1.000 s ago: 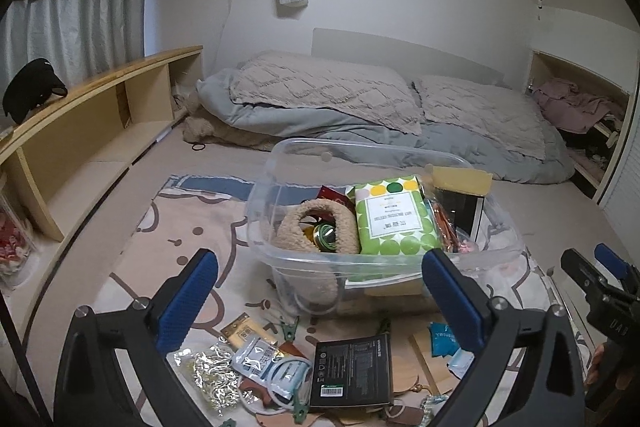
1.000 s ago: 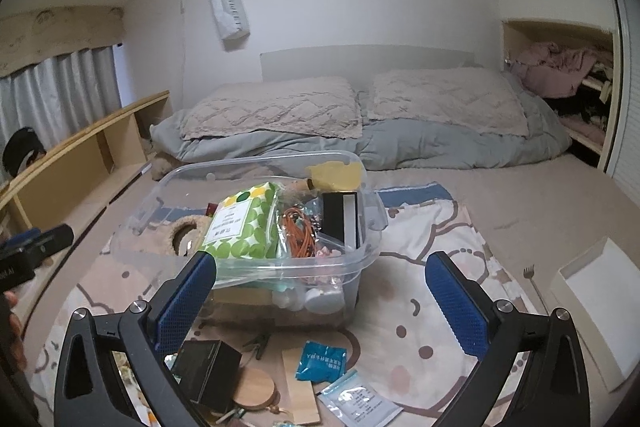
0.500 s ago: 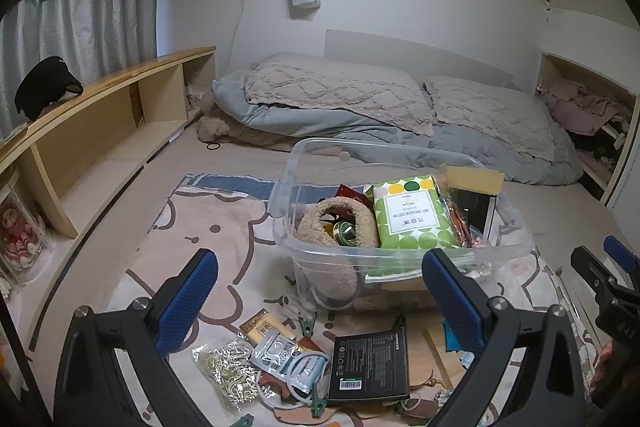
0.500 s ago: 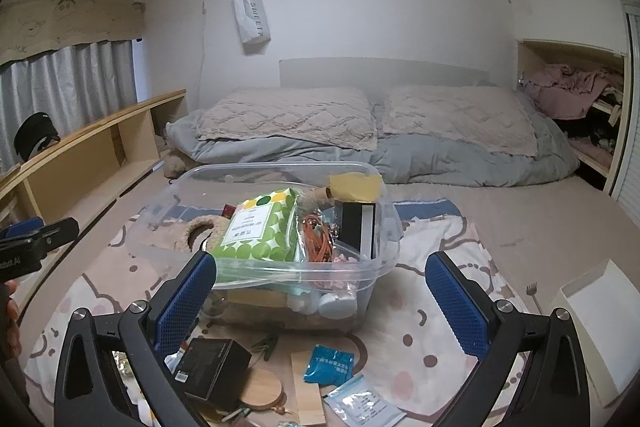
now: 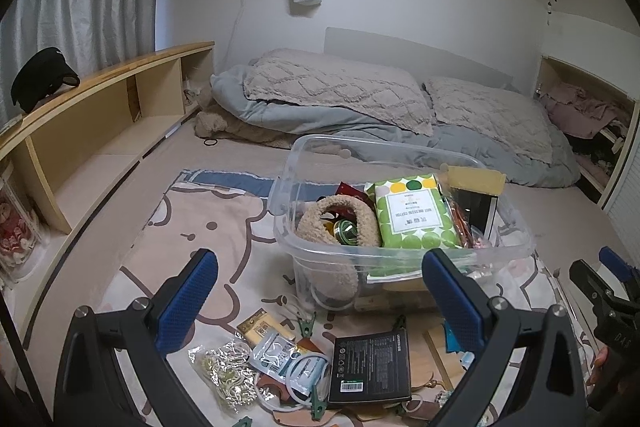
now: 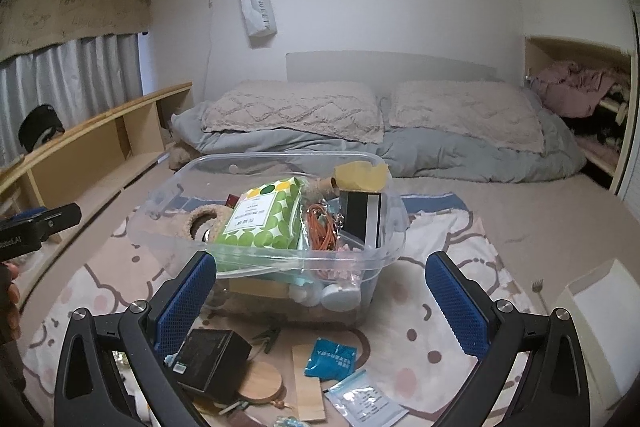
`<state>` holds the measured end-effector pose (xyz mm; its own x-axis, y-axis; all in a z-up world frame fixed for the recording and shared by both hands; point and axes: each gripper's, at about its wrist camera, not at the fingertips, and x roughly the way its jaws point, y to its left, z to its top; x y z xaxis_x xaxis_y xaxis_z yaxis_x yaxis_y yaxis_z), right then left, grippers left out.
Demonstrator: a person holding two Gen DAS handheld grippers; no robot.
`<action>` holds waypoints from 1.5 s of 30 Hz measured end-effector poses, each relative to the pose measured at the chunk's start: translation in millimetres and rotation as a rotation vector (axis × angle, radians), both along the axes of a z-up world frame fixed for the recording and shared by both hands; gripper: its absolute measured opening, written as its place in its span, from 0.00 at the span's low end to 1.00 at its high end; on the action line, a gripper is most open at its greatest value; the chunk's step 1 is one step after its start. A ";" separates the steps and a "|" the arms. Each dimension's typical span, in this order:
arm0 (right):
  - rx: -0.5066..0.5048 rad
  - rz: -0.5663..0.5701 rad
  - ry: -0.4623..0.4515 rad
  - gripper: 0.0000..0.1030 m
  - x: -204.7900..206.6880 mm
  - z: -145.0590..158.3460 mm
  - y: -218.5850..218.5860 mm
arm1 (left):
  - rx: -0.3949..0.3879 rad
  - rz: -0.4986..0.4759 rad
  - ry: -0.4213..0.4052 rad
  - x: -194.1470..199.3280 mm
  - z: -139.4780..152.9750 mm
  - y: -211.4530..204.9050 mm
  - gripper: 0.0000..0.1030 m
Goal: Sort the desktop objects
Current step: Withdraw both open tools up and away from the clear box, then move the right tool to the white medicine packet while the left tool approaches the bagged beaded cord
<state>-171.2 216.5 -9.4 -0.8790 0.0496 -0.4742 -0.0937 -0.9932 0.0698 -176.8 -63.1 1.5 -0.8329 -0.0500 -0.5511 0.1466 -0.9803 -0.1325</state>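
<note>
A: Tools first. Left tool (image 5: 320, 291) stands wide open with nothing between its blue pads; right tool (image 6: 320, 291) is the same, spread wide and empty. Both hang above the clutter, touching nothing.

B: So which step is this?

A: I'd judge it a pause between picks: choosing what goes in next. At 6 o'clock under the left tool lies the black box (image 5: 370, 367), with the foil packet (image 5: 276, 351) and the bag of loops (image 5: 224, 371) at about 7 o'clock. Under the right tool, the blue sachet (image 6: 330, 357) sits near 6 o'clock beside the wooden strip (image 6: 306, 383) and the round wooden coaster (image 6: 260, 381).

B: And the target?

A: The clear bin (image 5: 288, 187) at 12 o'clock on the patterned blanket (image 5: 200, 215), already holding the green dotted pack (image 5: 416, 211) and a fuzzy pouch (image 5: 340, 219).

B: Next move?

A: Probably lowering one tool straight down over a flat item. Thin packets need the pads to reach under an edge, so the box looks the easier grab.
</note>
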 end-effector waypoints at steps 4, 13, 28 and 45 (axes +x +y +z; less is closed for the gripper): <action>-0.018 -0.016 -0.014 1.00 -0.3 -7.5 9.0 | 0.013 0.015 -0.005 -2.1 -2.1 -9.0 1.00; 0.013 -0.053 -0.107 1.00 -7.8 -39.7 31.2 | 0.026 0.060 -0.034 -5.3 -11.4 -27.8 1.00; 0.003 -0.059 -0.314 1.00 -19.3 -108.5 72.5 | 0.042 0.139 -0.071 -7.3 -27.5 -64.9 1.00; 0.057 0.024 -0.605 1.00 -22.6 -198.2 72.6 | -0.086 0.156 -0.163 -5.7 -60.2 -96.9 1.00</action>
